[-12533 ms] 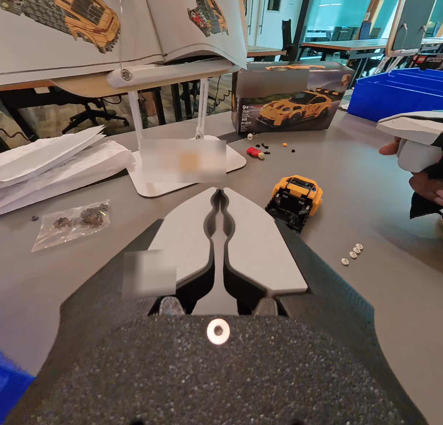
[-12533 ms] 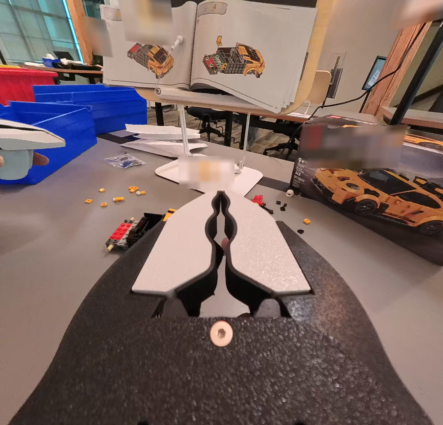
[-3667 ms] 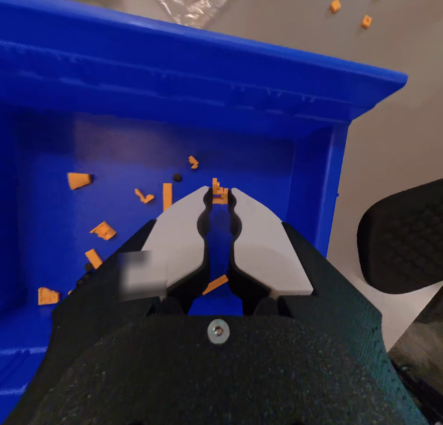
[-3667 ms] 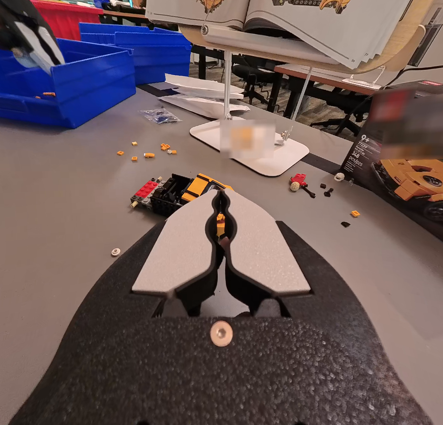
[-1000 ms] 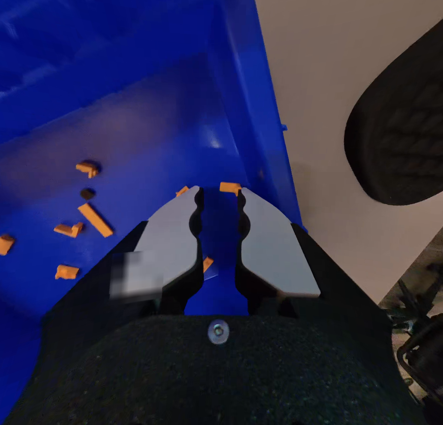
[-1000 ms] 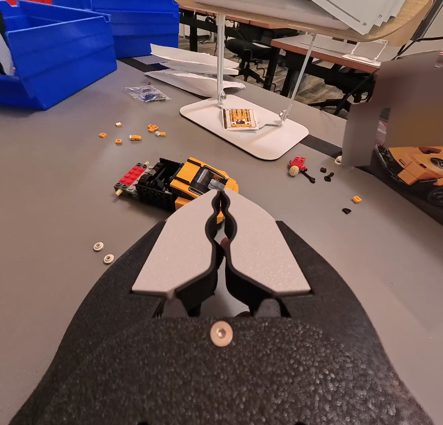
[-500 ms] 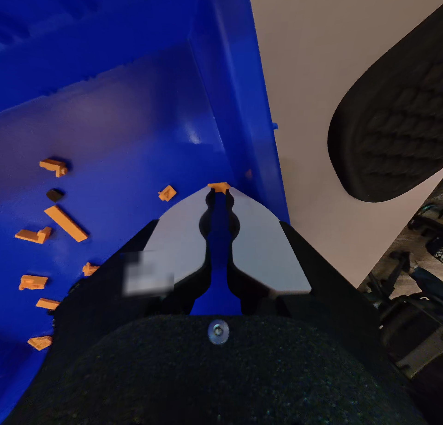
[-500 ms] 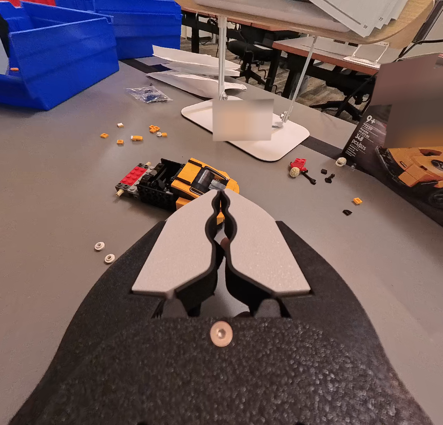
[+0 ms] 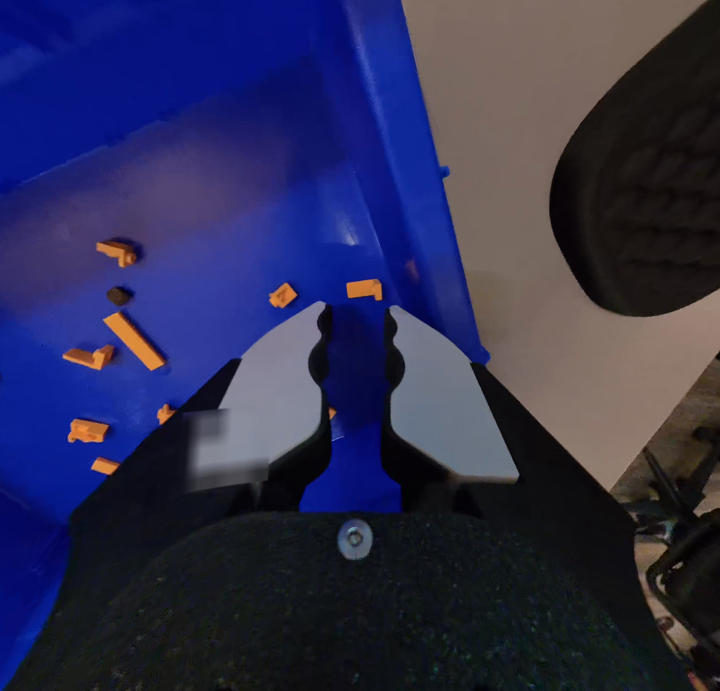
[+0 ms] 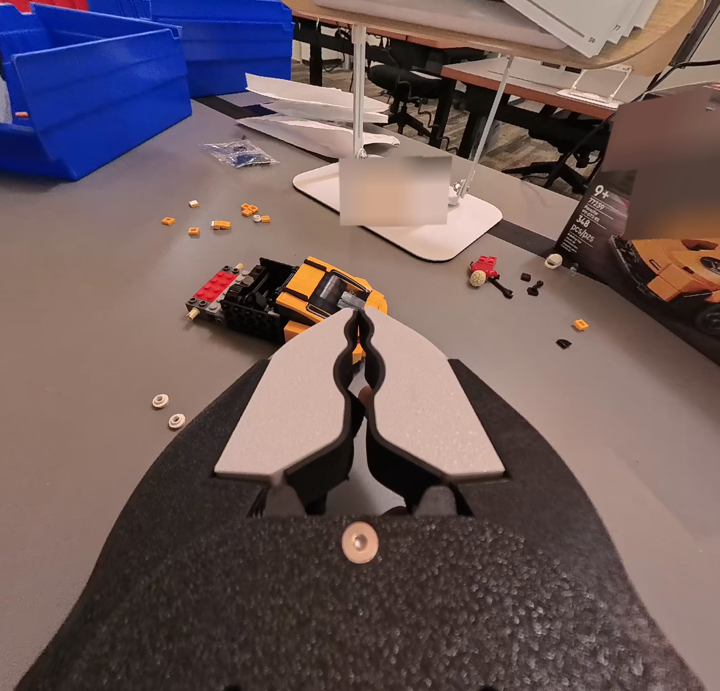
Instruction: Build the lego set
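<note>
The left wrist view is dim and softened by motion blur: the glossy blue plastic bin [image 9: 374,134] around the left gripper [image 9: 356,310] is smeared at its upper edges, and 1 small glare spot is seen on its wall just ahead of the fingertips. The right wrist view is bright and evenly lit from above, with short soft shadows cast under the yellow-and-black brick car [image 10: 288,294] ahead of the right gripper [image 10: 358,314]. Straight lines are bowed toward the edges in both views, and the far background is slightly soft.
</note>
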`<state>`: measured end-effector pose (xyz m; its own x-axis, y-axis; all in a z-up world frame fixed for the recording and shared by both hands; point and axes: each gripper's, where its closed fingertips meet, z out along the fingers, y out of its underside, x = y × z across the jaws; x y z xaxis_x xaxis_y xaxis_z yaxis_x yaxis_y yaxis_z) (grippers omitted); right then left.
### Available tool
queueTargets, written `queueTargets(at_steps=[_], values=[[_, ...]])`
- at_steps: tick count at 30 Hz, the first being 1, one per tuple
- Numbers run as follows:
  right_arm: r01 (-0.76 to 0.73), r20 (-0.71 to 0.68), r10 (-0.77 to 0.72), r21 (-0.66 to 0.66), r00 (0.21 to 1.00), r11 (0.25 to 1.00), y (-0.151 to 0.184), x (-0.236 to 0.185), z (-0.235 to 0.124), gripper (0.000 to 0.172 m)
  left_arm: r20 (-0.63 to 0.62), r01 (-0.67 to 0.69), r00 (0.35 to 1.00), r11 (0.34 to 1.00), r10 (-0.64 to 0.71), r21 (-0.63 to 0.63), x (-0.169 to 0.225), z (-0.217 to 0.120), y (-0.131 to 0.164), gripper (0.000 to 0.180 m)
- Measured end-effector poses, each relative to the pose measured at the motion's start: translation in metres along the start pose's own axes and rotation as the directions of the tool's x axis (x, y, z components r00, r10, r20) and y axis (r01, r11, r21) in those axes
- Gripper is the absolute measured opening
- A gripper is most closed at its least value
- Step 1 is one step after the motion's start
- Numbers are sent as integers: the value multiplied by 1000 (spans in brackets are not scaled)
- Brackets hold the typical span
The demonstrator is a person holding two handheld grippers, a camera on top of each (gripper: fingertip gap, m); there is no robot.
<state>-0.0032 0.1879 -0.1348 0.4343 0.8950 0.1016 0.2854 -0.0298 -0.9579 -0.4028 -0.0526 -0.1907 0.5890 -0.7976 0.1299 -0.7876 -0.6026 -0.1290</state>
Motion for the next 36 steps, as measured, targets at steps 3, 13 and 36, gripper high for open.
queueTargets(at_steps=[3,13,36], values=[[2,-2,-2,-2,1000,1000,0,0,0,0,-6,-38,999,999,37,-35,-1,4,3,34],[-3,-23,3,-6,1000,1000,1,4,1,0,-21,-173,985,985,174,19,2,16,-22,9],[-8,-161,23,97,987,995,-19,29,-16,0,104,88,978,818,-178,569,83,-11,-189,8]])
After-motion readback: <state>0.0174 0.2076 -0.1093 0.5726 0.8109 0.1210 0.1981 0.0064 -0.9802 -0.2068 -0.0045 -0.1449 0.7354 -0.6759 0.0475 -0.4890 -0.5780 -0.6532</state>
